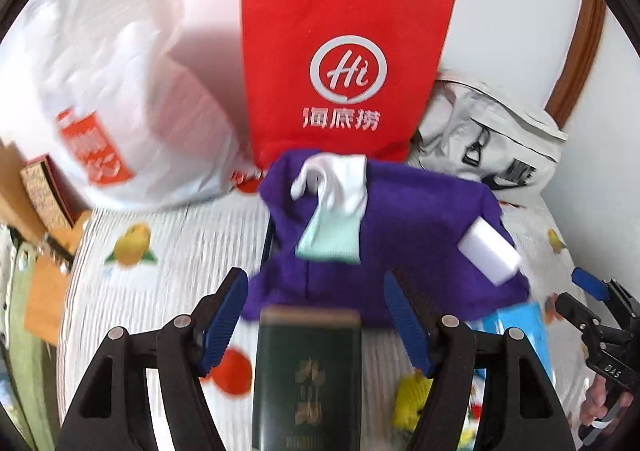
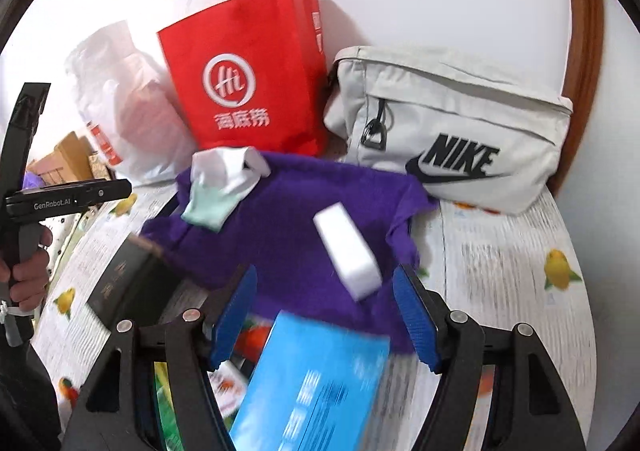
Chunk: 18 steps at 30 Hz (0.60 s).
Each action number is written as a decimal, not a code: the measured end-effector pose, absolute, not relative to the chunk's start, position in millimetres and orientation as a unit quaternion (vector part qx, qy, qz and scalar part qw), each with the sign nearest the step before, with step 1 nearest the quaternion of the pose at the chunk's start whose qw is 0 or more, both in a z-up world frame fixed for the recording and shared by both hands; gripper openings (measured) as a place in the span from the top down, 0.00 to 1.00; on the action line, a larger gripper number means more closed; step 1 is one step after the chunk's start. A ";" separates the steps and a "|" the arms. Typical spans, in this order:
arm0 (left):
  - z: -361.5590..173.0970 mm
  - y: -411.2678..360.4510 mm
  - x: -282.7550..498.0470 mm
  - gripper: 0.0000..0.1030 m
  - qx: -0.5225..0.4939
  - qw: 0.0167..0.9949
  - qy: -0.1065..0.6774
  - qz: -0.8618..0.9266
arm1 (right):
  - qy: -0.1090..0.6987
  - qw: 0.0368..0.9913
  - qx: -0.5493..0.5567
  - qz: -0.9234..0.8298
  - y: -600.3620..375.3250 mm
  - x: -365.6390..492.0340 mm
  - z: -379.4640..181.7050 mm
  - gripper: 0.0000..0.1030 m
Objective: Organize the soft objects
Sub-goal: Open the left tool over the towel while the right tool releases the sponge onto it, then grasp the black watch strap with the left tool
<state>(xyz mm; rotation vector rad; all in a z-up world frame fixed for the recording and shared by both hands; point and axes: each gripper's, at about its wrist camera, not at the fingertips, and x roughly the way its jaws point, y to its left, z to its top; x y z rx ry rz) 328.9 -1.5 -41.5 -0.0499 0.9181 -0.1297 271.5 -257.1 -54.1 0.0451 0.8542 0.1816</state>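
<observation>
Both my grippers, left (image 1: 316, 325) and right (image 2: 325, 317), hover with fingers apart, empty. The purple cloth (image 2: 288, 235) lies on the table, sock (image 2: 218, 187) and sponge (image 2: 347, 255) atop. Next, I judge, grasp one.

A rumpled purple cloth (image 2: 288, 227) lay spread flat before me on the fruit-print cover. On its far edge sat a crumpled white-and-mint sock (image 2: 222, 187), and a white sponge block (image 2: 347, 255) rested on it, tilted.
</observation>
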 end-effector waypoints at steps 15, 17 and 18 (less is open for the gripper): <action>-107.9 47.3 180.7 0.33 -0.008 0.874 0.479 -0.079 | 0.436 0.895 0.043 0.083 -235.0 155.6 -67.0 0.32; -124.1 50.7 166.2 0.33 0.000 0.869 0.487 -0.084 | 0.431 0.897 0.044 0.088 -232.4 144.6 -66.8 0.32; -131.2 51.7 161.5 0.33 0.003 0.866 0.492 -0.087 | 0.431 0.897 0.045 0.089 -230.5 137.5 -67.4 0.32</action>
